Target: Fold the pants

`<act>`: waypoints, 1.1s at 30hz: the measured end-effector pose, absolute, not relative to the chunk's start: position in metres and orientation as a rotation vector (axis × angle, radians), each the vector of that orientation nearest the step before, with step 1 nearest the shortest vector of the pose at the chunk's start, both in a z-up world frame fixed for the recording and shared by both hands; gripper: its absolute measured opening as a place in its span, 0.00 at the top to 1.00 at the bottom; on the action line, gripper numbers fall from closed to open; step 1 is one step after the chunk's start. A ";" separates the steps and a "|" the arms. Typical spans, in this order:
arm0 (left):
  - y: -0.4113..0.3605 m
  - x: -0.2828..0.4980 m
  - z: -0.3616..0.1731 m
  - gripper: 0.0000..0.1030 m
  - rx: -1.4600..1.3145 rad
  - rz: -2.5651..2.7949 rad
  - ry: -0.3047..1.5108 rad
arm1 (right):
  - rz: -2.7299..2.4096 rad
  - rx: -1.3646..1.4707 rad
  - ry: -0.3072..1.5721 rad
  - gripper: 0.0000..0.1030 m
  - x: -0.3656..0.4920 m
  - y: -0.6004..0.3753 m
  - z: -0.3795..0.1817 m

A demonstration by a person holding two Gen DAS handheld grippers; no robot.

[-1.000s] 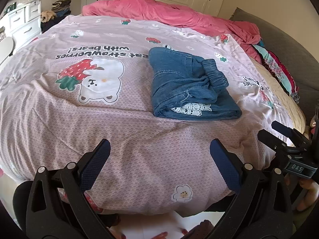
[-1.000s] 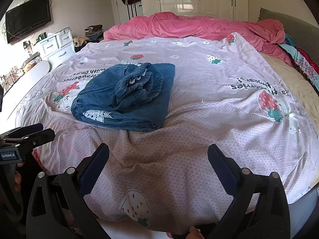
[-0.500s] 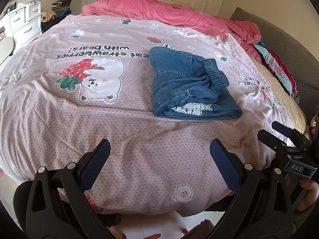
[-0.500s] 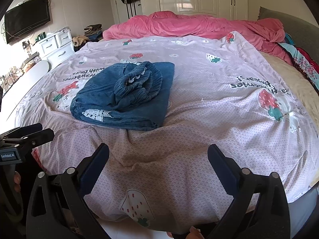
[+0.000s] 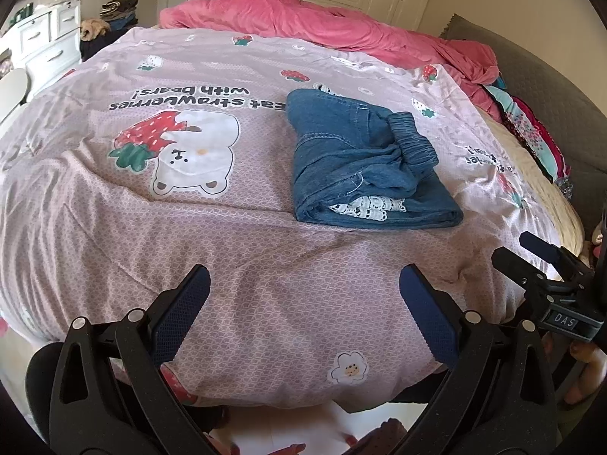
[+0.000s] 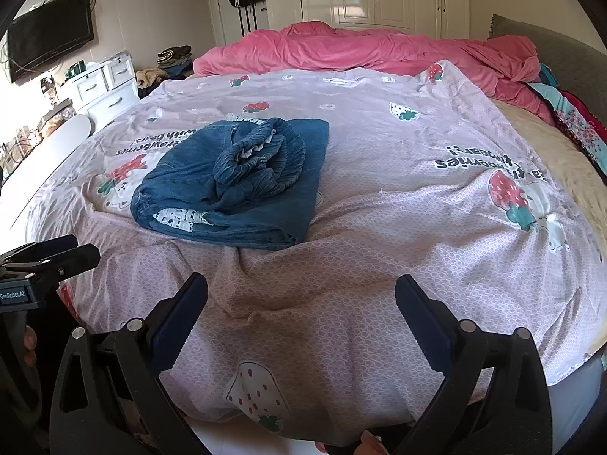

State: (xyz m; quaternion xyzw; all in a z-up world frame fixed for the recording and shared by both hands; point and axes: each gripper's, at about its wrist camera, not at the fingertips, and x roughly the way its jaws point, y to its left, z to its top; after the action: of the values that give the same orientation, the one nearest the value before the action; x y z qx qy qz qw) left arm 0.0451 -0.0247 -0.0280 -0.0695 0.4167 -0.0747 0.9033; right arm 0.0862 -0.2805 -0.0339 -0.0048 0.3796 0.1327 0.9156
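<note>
Pants (image 5: 364,167) are lying folded in a compact stack on the bed (image 5: 189,250), waistband bunching on top. Left gripper (image 5: 303,295) and right gripper (image 6: 301,299) are hovering spread, empty, well short. Folding is looking essentially complete; only tidying remaining.

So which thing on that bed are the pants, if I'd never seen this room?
Start at the big bed with the pale pink strawberry-and-bear sheet. Near its middle, beside the printed white bear, lies a compact blue denim bundle: the pants, folded with the gathered waistband on top. They are the only blue denim there; the heaped pink blanket lies far behind.
</note>
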 end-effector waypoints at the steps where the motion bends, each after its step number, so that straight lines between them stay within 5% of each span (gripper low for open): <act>1: -0.025 0.045 -0.028 0.09 -0.143 -0.155 0.862 | 0.272 -0.013 0.781 0.04 0.086 -0.280 -0.034; 33: -0.024 0.053 -0.032 0.09 -0.102 -0.134 0.879 | 0.259 -0.022 0.791 0.04 0.089 -0.280 -0.036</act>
State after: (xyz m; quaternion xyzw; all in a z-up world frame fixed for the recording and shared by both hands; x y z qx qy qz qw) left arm 0.0530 -0.0242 -0.0317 -0.0495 0.4252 -0.0647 0.9014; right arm 0.0885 -0.2797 -0.0360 -0.0108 0.3843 0.1260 0.9145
